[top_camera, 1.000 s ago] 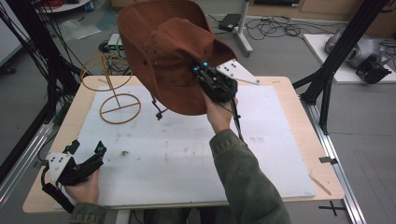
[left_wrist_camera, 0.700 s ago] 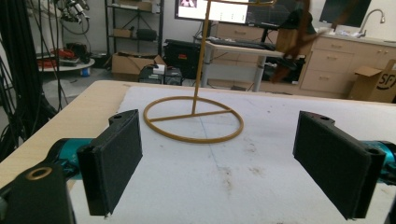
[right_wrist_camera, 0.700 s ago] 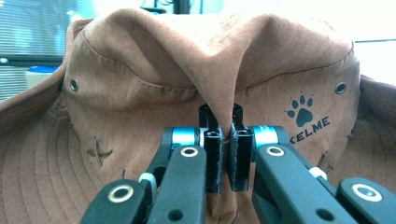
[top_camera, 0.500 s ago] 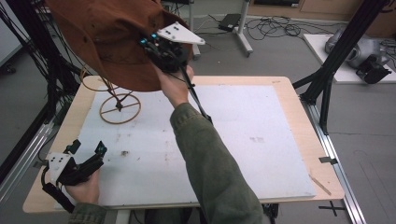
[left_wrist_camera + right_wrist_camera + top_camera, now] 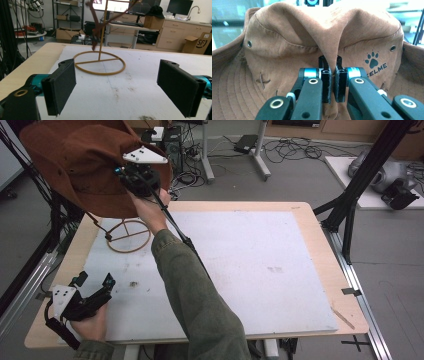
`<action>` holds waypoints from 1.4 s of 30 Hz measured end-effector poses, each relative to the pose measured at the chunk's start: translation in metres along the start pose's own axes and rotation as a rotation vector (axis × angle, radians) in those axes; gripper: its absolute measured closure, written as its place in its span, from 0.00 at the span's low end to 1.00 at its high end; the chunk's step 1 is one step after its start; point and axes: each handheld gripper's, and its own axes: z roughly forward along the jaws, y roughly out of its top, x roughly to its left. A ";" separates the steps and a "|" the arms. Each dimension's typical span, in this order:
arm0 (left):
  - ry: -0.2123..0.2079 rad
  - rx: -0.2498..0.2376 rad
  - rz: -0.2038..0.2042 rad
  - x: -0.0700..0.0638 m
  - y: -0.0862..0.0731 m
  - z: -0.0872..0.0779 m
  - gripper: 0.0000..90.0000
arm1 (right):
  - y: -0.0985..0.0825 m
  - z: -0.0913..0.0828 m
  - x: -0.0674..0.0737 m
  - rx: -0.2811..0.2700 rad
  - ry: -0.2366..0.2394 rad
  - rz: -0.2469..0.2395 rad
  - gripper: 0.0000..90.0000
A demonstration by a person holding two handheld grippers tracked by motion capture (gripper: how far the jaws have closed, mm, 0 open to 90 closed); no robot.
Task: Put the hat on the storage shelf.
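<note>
2 claws in play. Right claw (image 5: 131, 176) is pinched tight on a fold of the brown hat (image 5: 75, 165), crown fabric bunched between the pads (image 5: 325, 86). Hat is up in the air over the far-left corner of the counter (image 5: 310, 265), above the wire hat stand (image 5: 127, 235). High view: brim spreads out to the left of the hand, chin cord (image 5: 100, 226) dangles down beside the stand's post. Right gripper view: paw print and "KELME" logo (image 5: 375, 63) on the crown just right of the pinch, eyelets either side.

Left claw (image 5: 92, 287) rests at the near-left corner of the counter, jaws spread wide, nothing between them. Left gripper view looks along the white mat (image 5: 140, 82) at the stand's ring base (image 5: 100, 63), with the hat's cord blurred next to the upright.

Stand base sits flat on the mat, well apart from the left claw.
</note>
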 end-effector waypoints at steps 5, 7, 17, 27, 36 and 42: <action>-0.002 -0.003 0.003 -0.001 0.000 0.001 0.18 | -0.018 0.019 -0.003 0.069 -0.021 0.001 0.97; -0.001 0.003 0.002 0.000 0.000 0.002 0.18 | -0.020 0.021 -0.004 0.073 -0.018 0.007 0.97; 0.001 -0.002 0.002 0.000 0.000 0.001 0.18 | -0.031 0.024 -0.008 0.115 0.040 0.045 0.96; -0.001 0.001 0.004 0.000 0.001 0.001 0.18 | -0.036 0.027 0.000 0.137 0.064 0.035 0.88; 0.000 -0.002 0.007 -0.001 0.001 0.001 0.18 | -0.038 0.027 -0.002 0.163 0.077 0.076 0.40; -0.001 -0.003 0.010 -0.001 0.001 0.002 0.18 | -0.034 0.023 0.000 0.145 0.050 0.020 0.12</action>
